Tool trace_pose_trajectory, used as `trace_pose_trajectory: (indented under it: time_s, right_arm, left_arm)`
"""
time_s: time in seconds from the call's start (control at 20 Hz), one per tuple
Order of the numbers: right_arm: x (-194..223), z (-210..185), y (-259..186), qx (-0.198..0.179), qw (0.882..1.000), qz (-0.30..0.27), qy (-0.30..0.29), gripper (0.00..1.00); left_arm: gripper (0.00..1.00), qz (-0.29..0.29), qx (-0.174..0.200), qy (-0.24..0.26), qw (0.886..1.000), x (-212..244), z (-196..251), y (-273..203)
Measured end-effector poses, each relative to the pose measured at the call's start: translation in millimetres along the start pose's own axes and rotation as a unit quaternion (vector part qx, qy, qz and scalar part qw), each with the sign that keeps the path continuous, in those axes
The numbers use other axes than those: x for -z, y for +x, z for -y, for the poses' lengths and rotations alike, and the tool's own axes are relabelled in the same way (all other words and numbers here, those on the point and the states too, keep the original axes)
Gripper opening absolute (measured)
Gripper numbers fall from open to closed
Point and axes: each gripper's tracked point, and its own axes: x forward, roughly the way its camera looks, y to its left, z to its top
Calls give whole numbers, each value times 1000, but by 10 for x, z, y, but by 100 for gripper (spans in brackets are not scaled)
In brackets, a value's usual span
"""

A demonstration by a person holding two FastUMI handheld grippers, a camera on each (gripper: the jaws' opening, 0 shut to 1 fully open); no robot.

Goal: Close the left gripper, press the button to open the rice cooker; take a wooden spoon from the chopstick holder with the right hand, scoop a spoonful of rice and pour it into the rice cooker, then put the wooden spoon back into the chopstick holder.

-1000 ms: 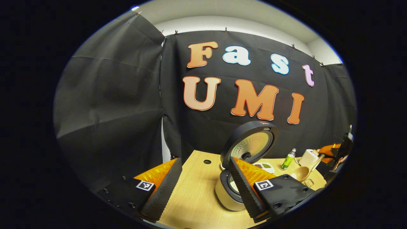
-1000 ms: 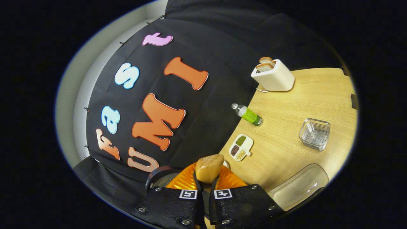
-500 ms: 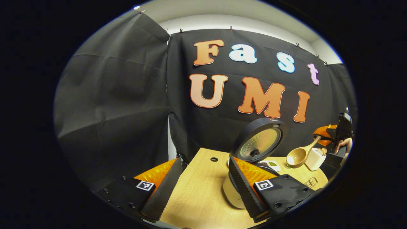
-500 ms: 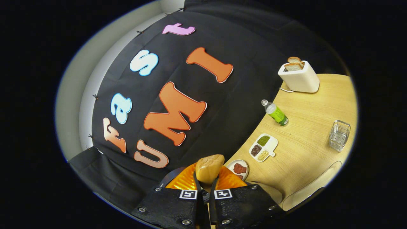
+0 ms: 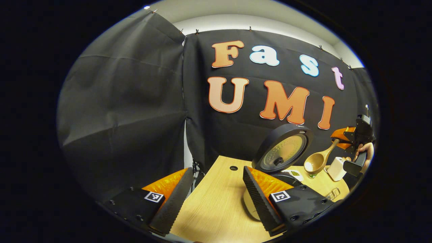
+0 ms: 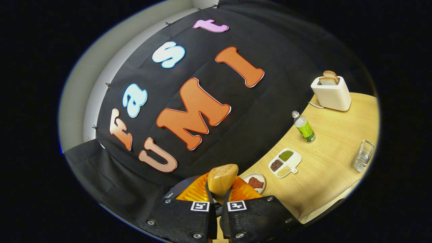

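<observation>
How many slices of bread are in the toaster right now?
2. Both stand side by side in the top slot of the toaster at the table's far corner: one slice behind, one slice in front. Nothing hints at more.

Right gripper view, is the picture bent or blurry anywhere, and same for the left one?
Right gripper view: the table edge curves strongly from fisheye distortion, the whole scene sits tilted, and the toaster stays sharp. Left gripper view: the spoon bowl shows a bright glare patch, and the rice cooker lid looks crisp.
</observation>
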Motion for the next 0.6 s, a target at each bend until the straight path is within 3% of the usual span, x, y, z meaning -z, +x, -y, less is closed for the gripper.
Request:
trace_pose_trajectory:
  time_s: [0.6]
  right_arm:
    - [-39, -401, -69, -33, 991, 32, -129, 5]
  left_arm:
    - [97, -7, 3, 6, 1000, 24, -19, 35]
